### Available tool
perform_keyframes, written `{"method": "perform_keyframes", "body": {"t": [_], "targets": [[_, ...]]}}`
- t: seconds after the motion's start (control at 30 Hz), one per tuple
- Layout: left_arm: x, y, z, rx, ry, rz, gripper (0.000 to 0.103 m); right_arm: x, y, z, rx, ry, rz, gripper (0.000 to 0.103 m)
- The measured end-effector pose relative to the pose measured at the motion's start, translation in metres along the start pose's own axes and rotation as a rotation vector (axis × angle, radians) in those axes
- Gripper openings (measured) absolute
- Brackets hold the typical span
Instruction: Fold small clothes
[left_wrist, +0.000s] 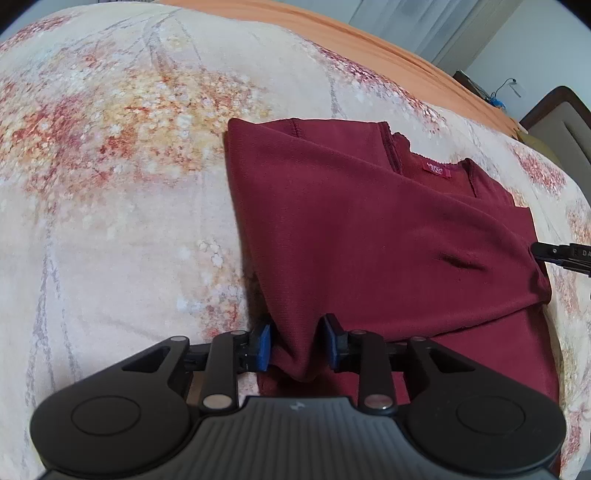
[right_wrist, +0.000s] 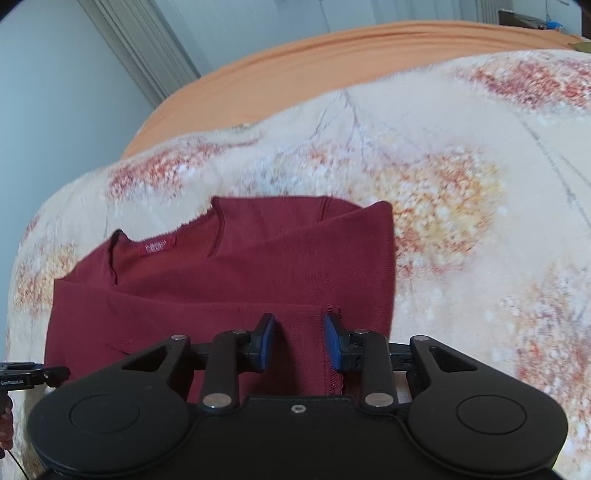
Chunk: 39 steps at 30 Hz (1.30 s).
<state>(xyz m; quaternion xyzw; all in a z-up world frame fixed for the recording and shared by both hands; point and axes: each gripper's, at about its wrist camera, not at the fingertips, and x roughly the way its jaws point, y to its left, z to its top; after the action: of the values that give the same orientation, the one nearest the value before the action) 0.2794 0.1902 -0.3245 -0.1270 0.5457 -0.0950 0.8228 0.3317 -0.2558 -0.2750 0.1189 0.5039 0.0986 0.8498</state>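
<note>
A dark red garment lies partly folded on a floral blanket, neck label up; it also shows in the right wrist view. My left gripper stands with its blue pads a little apart around a raised fold at the garment's near left edge. My right gripper stands with pads apart over the garment's hemmed edge, cloth between the fingers. The right gripper's tip shows at the garment's right edge in the left wrist view.
The cream floral blanket covers the bed. An orange sheet lies along the far side. A headboard and a wall with curtains stand beyond.
</note>
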Motion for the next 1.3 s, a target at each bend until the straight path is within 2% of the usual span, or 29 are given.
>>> {"method": "perform_keyframes", "body": {"t": [0.03,0.07,0.13,0.23,0.4,0.47,0.5,0.57,0.63,0.73,0.83,0.9,0.97,1.07,1.2,1.3], "targets": [[0.000,-0.001,0.000,0.004,0.000,0.001,0.035,0.001,0.000,0.000,-0.003,0.003,0.003,0.032],[0.001,-0.002,0.000,0.006,0.001,0.001,0.038,0.000,0.001,0.000,-0.009,0.004,0.011,0.022],[0.001,-0.003,-0.001,0.008,0.000,0.000,0.041,-0.003,0.004,0.000,-0.030,0.010,0.024,0.010],[0.001,-0.002,-0.002,0.007,-0.004,-0.007,0.044,-0.007,0.008,-0.001,-0.063,0.002,0.005,0.000],[0.002,0.002,-0.003,-0.020,0.000,-0.015,0.044,-0.017,-0.011,0.006,0.049,-0.099,-0.035,0.000],[0.003,0.002,-0.003,-0.022,0.000,-0.016,0.044,-0.014,-0.017,0.007,0.075,-0.081,-0.049,0.000],[0.003,0.002,-0.003,-0.023,0.001,-0.016,0.044,-0.012,-0.018,0.007,0.077,-0.061,-0.034,0.003],[0.003,0.002,-0.003,-0.025,0.002,-0.016,0.044,-0.011,-0.015,0.005,0.061,-0.036,-0.008,0.023],[0.002,0.002,-0.003,-0.026,0.000,-0.015,0.045,-0.009,-0.012,0.002,0.041,-0.016,-0.001,0.027],[0.003,0.002,-0.004,-0.026,-0.002,-0.010,0.046,-0.003,-0.008,-0.003,0.012,0.002,-0.036,0.027],[0.003,-0.001,-0.005,-0.019,-0.005,-0.004,0.049,0.000,-0.005,-0.005,-0.018,0.008,-0.034,0.027],[0.005,-0.003,-0.006,-0.010,-0.006,-0.001,0.053,0.001,-0.004,-0.005,-0.036,0.009,-0.030,0.009],[0.006,-0.006,-0.006,-0.004,-0.007,0.002,0.055,-0.005,-0.008,-0.002,-0.009,-0.020,-0.006,0.007],[0.006,-0.007,-0.006,-0.010,-0.008,0.000,0.058,-0.016,-0.017,0.003,0.064,-0.093,-0.025,0.006],[0.010,-0.009,-0.006,-0.008,-0.010,-0.003,0.063,-0.004,-0.017,0.000,0.050,-0.022,-0.073,0.014],[0.006,-0.009,-0.005,-0.021,-0.007,0.000,0.063,-0.030,-0.014,-0.003,0.079,-0.095,-0.041,0.033]]}}
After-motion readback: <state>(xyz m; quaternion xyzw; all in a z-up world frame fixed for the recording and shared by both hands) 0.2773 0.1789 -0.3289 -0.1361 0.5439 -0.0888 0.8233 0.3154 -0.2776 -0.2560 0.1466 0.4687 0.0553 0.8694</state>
